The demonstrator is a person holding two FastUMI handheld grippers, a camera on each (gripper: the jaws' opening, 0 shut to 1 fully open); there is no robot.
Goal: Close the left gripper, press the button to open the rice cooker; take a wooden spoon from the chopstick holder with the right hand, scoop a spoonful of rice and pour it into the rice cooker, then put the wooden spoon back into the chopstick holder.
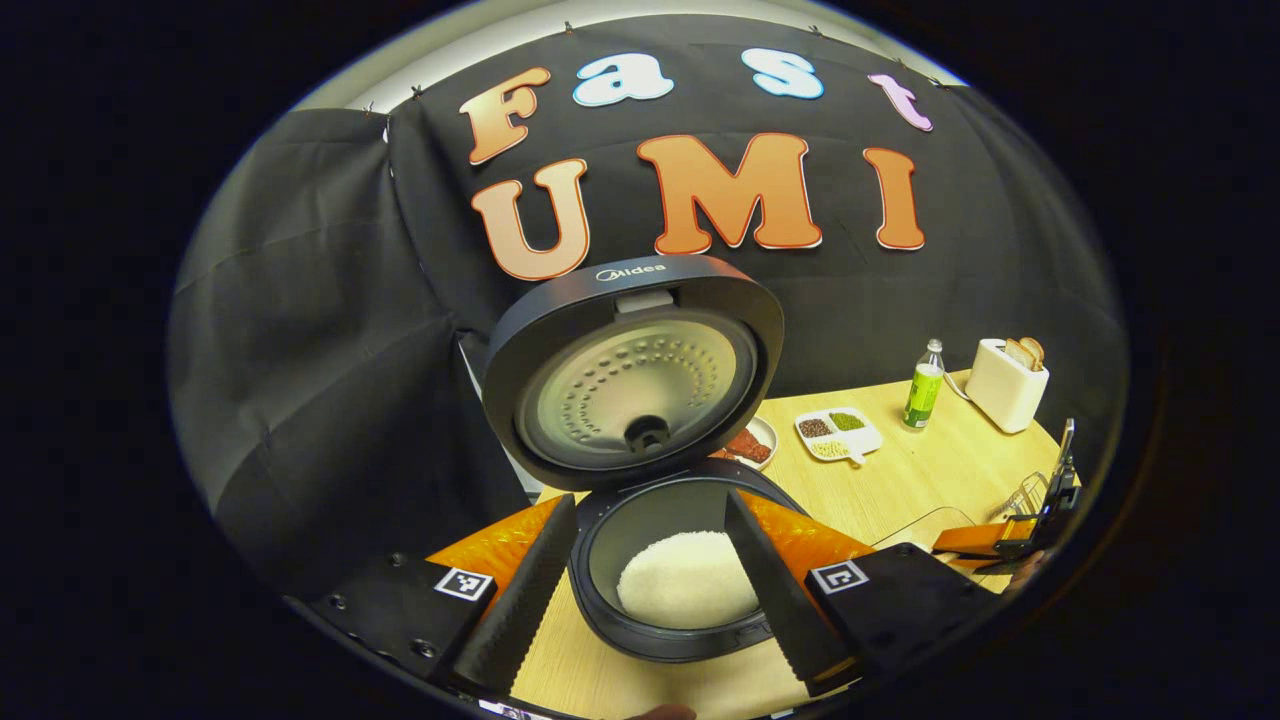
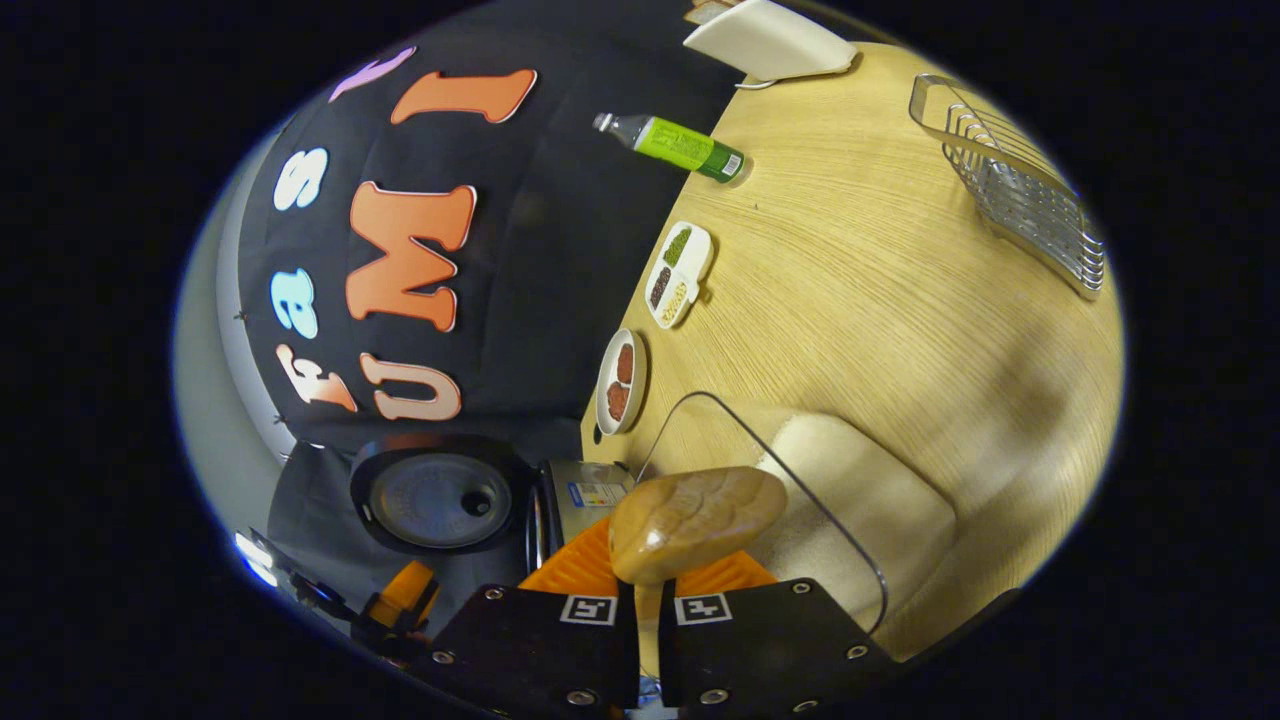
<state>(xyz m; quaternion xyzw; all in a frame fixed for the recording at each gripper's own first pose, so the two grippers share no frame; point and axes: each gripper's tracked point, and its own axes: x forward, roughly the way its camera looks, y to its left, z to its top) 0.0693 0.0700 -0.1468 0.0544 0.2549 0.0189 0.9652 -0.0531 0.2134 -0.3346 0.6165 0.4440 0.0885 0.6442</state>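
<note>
The rice cooker [image 1: 640,470] stands at the centre of the left gripper view with its lid [image 1: 632,368] swung upright, so the pot lies open from above; white rice [image 1: 688,592] sits in it, low in the frame. The left gripper [image 1: 655,590] hangs before it with its jaws released, one to each side of the pot, grasping nothing. The right gripper view adds what that view lacks: the right gripper [image 2: 648,600] has its jaws clenched on the handle of the wooden spoon [image 2: 695,522], whose bowl shows bottom centre above a glass container of rice [image 2: 860,510] on the worktop [image 2: 900,280], probably ready to scoop. The chopstick holder I cannot place.
</note>
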